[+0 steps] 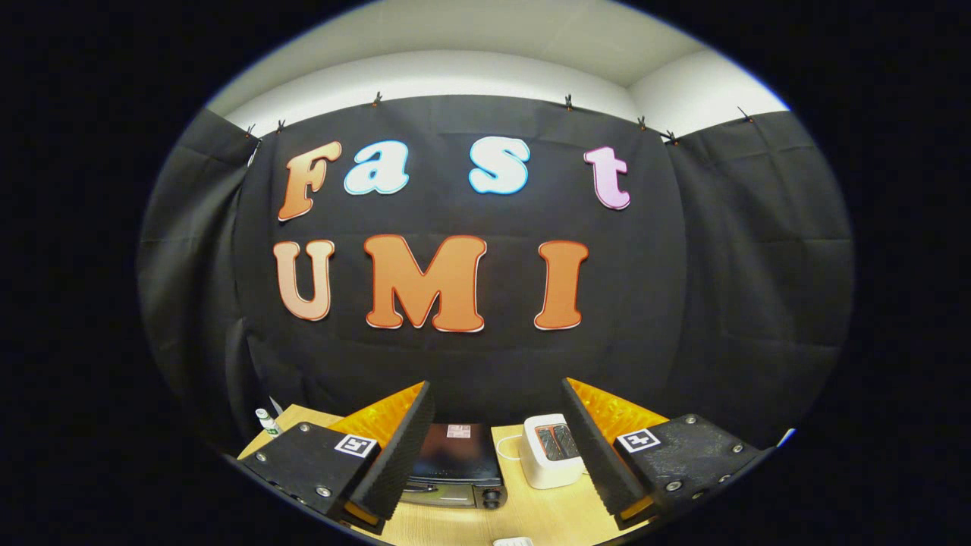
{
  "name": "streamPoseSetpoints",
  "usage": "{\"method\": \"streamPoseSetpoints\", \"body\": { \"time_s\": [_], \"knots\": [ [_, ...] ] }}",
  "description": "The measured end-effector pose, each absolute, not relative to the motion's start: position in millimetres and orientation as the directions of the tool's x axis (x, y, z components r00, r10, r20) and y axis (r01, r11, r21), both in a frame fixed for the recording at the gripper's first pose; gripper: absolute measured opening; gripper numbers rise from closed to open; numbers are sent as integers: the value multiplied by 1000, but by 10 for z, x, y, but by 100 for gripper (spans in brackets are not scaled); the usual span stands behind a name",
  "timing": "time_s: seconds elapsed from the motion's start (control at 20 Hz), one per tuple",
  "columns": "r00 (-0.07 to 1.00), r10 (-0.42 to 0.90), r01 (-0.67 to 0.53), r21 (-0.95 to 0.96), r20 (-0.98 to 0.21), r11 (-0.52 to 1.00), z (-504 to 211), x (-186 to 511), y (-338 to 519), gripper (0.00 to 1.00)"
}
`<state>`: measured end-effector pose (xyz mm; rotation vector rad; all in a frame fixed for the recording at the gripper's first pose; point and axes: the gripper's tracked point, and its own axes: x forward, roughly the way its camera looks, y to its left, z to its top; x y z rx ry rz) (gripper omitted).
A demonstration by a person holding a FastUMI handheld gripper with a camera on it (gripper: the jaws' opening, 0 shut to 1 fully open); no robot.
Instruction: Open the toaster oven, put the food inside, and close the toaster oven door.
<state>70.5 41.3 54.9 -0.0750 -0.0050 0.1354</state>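
Your gripper (497, 447) is held high above the pale wooden counter (531, 516), its 2 fingers spread wide with nothing between them. The black box-shaped toaster oven (454, 464) sits below, between the fingers and nearer the left one; its door looks shut, with the handle along the front. A white 2-slot toaster (552, 450) stands just beside it. I can't make out any food. Descend squarely toward the oven's front edge, keeping clear of the toaster.

We see the toaster oven (455, 462) on the table (531, 516), a pop-up toaster (552, 449) just right of it, a bottle (265, 421) at the table's far left corner.
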Motion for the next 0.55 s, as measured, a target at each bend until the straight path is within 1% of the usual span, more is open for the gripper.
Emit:
{"method": "streamPoseSetpoints", "body": {
  "time_s": [0.4, 0.55],
  "knots": [
    [991, 127, -129, -58, -32, 990, 340, 779, 398, 99],
    [991, 131, -132, -54, -21, 990, 362, 801, 431, 99]
  ]
}}
